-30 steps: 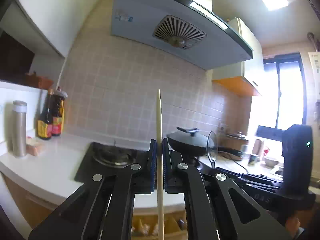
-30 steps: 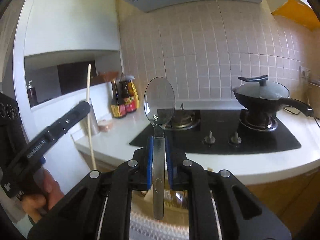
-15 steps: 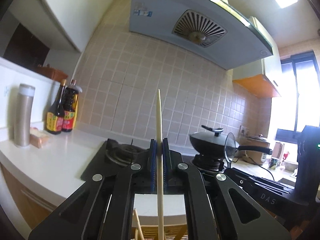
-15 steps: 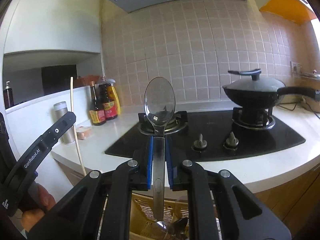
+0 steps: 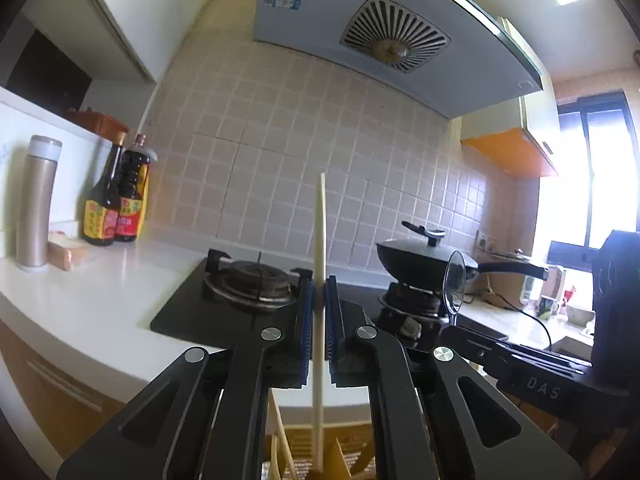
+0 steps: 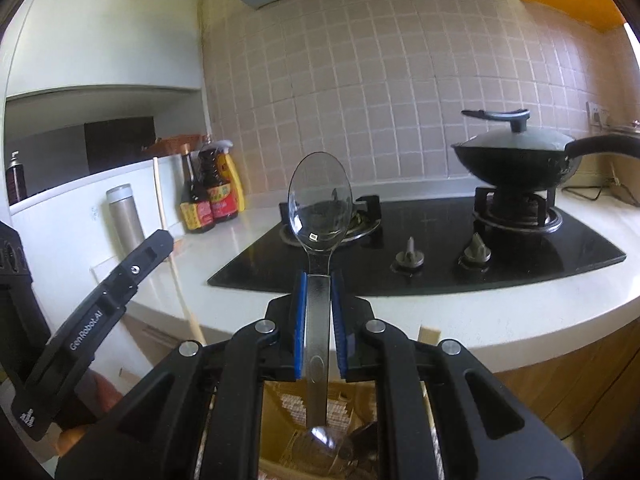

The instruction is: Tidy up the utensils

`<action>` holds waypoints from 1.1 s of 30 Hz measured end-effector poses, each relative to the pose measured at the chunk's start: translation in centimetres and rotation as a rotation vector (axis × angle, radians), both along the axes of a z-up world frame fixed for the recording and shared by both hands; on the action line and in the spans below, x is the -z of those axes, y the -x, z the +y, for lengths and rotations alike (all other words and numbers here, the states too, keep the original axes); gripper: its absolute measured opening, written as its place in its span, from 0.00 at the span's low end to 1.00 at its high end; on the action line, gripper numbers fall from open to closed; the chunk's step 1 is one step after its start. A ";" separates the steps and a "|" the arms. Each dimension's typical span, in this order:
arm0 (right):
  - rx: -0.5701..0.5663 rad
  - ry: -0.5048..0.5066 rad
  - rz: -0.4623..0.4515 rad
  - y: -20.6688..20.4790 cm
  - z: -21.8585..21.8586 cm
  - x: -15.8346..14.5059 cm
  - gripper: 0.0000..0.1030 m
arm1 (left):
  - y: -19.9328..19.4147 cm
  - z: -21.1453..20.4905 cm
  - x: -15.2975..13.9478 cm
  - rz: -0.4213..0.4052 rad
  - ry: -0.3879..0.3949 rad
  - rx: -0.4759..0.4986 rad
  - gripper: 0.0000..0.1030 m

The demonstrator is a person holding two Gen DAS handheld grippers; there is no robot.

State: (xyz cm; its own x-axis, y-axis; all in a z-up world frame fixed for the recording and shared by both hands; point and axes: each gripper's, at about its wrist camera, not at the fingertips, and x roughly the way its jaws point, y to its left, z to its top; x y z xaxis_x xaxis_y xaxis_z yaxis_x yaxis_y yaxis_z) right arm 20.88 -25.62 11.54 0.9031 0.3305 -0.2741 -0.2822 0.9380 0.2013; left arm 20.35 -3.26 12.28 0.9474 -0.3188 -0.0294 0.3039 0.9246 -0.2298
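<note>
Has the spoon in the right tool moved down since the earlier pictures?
Yes. The spoon, clamped upright in the right tool, has sunk: the stove sits higher in this view, and the wooden organizer now shows below.

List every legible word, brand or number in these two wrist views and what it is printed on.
"DAS": on the right gripper body, seen from the left wrist.
"GenRobot.AI": on the left gripper finger, seen from the right wrist.
Sauce bottles labels: too blurred to read.
Range hood sticker: too small to read.

Each camera sits low on its own gripper, looks past the fingers toward the tiled wall, and both see the stove (image 5: 248,284) (image 6: 420,248).
</note>
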 end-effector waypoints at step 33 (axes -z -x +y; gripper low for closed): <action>0.223 0.020 -0.017 18.1 -2.0 9.6 0.84 | 18.4 0.7 7.9 0.121 -0.121 -0.218 0.92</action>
State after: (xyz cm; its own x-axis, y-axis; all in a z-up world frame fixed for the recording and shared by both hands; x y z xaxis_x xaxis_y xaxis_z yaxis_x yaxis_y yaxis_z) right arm 2.74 -27.59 1.96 0.9579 0.1167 -0.2623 -0.0707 0.9814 0.1786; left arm 1.94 -2.53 4.37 0.9805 -0.0950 -0.1718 0.0719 0.9881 -0.1361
